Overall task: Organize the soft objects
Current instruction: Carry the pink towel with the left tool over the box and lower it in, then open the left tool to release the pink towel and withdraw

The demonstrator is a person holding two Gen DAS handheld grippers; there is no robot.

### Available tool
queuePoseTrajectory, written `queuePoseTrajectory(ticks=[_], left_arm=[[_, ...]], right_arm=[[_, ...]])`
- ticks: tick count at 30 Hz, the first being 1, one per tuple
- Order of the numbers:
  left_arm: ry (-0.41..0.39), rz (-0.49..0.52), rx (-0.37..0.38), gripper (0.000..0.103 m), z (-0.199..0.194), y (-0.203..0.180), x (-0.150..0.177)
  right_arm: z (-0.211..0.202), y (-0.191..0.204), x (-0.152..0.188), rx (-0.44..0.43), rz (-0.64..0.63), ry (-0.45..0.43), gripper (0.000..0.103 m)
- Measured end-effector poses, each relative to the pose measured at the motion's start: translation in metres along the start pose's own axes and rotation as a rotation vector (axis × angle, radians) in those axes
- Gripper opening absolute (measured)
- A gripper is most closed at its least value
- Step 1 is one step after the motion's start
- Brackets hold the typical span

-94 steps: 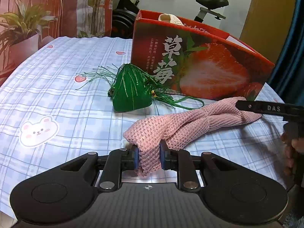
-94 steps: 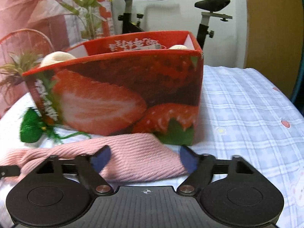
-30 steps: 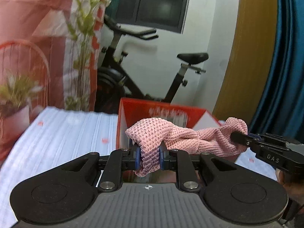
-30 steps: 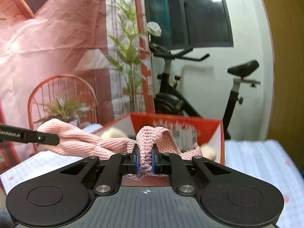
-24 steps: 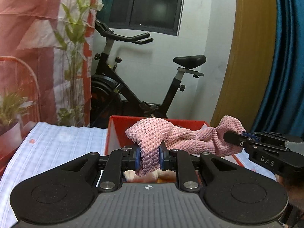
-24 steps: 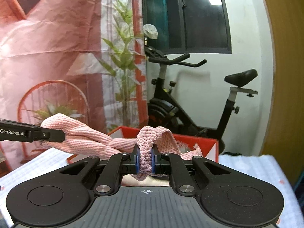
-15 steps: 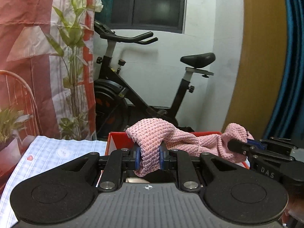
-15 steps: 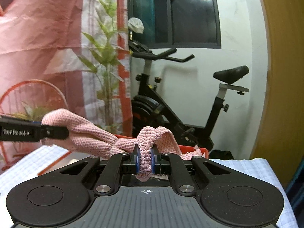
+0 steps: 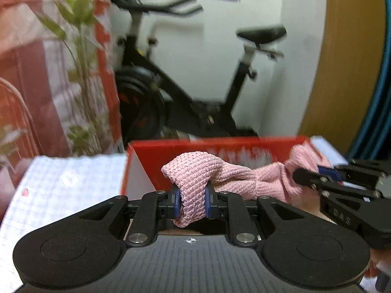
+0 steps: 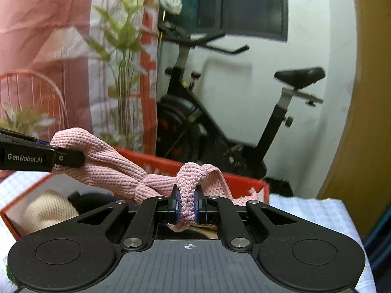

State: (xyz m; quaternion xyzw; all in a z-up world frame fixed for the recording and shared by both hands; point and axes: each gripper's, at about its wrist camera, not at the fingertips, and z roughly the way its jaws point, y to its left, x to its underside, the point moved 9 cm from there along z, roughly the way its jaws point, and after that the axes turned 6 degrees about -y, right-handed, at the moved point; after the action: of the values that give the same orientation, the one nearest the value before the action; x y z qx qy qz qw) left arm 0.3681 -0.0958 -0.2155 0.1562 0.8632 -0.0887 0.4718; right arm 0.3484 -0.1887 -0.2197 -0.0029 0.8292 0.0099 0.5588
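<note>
Now the left gripper [image 9: 191, 204] and right gripper [image 10: 187, 206], each clamped on one end of the pink scarf [image 9: 234, 179], have carried it up off the bed, over the red box [image 9: 156, 157]. Dropping it in looks next.

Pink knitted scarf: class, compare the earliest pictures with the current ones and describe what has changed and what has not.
The pink knitted scarf was lifted off the table and carried over the red box. The right hand-held gripper, open before, closed on one end. The left hand-held gripper stays clamped on the other end.
</note>
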Motion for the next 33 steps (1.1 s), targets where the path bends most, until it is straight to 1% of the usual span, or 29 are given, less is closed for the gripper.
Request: queuePoseTrajectory(ticks=[5, 8, 11, 13, 14, 15, 17, 19, 20, 21, 22, 23, 24, 25, 26, 27, 30, 31, 32, 33], left_arm=[[0.09, 0.018, 0.022, 0.02, 0.009, 0.0, 0.021], [0.092, 0.042, 0.02, 0.02, 0.007, 0.0, 0.024], [0.09, 0.038, 0.019, 0.021, 0.004, 0.003, 0.025], [0.072, 0.045, 0.032, 0.027, 0.0, 0.002, 0.022], [0.062, 0.054, 0.041, 0.038, -0.001, -0.003, 0.02], [0.051, 0.061, 0.044, 0.049, -0.005, -0.003, 0.019], [0.034, 0.066, 0.049, 0.055, -0.011, -0.006, 0.017], [0.023, 0.064, 0.061, 0.058, -0.018, -0.008, 0.015], [0.016, 0.063, 0.065, 0.064, -0.023, -0.007, 0.014], [0.007, 0.061, 0.07, 0.072, -0.028, -0.009, 0.013], [-0.006, 0.058, 0.081, 0.077, -0.033, -0.01, 0.012], [-0.021, 0.055, 0.09, 0.085, -0.04, -0.01, 0.012], [-0.034, 0.054, 0.091, 0.092, -0.046, -0.01, 0.012], [-0.043, 0.055, 0.084, 0.095, -0.052, -0.009, 0.014], [-0.049, 0.055, 0.077, 0.098, -0.057, -0.009, 0.015], [-0.053, 0.055, 0.074, 0.098, -0.062, -0.008, 0.016], [-0.057, 0.057, 0.072, 0.1, -0.077, -0.006, 0.023], [-0.061, 0.059, 0.068, 0.1, -0.082, -0.004, 0.025], [-0.068, 0.062, 0.063, 0.1, -0.088, -0.002, 0.027], [-0.075, 0.061, 0.059, 0.101, -0.094, 0.0, 0.029]], right_arm=[[0.016, 0.004, 0.023, -0.022, 0.03, 0.131, 0.01], [0.018, 0.008, 0.031, -0.031, 0.022, 0.173, 0.01], [0.017, 0.014, 0.032, -0.036, 0.003, 0.186, 0.01], [0.016, 0.017, 0.032, -0.035, -0.006, 0.191, 0.011], [0.014, 0.018, 0.031, -0.032, -0.008, 0.19, 0.013], [0.012, 0.018, 0.03, -0.019, -0.016, 0.187, 0.017], [0.006, 0.016, 0.029, 0.0, -0.032, 0.176, 0.024], [-0.001, 0.019, 0.027, 0.003, -0.042, 0.152, 0.032], [-0.004, 0.019, 0.026, 0.01, -0.045, 0.143, 0.043], [-0.008, 0.02, 0.025, 0.01, -0.044, 0.133, 0.049], [-0.012, 0.022, 0.023, 0.006, -0.042, 0.117, 0.05], [-0.018, 0.023, 0.021, 0.006, -0.047, 0.102, 0.052], [-0.023, 0.024, 0.02, 0.01, -0.055, 0.092, 0.06], [-0.028, 0.025, 0.019, 0.008, -0.057, 0.082, 0.065], [-0.033, 0.026, 0.017, 0.0, -0.049, 0.07, 0.076], [-0.039, 0.027, 0.016, -0.007, -0.036, 0.061, 0.085], [-0.054, 0.027, 0.014, -0.024, 0.029, 0.04, 0.096], [-0.058, 0.027, 0.014, -0.029, 0.052, 0.037, 0.098], [-0.063, 0.026, 0.014, -0.032, 0.08, 0.032, 0.102], [-0.068, 0.025, 0.015, -0.032, 0.107, 0.026, 0.102]])
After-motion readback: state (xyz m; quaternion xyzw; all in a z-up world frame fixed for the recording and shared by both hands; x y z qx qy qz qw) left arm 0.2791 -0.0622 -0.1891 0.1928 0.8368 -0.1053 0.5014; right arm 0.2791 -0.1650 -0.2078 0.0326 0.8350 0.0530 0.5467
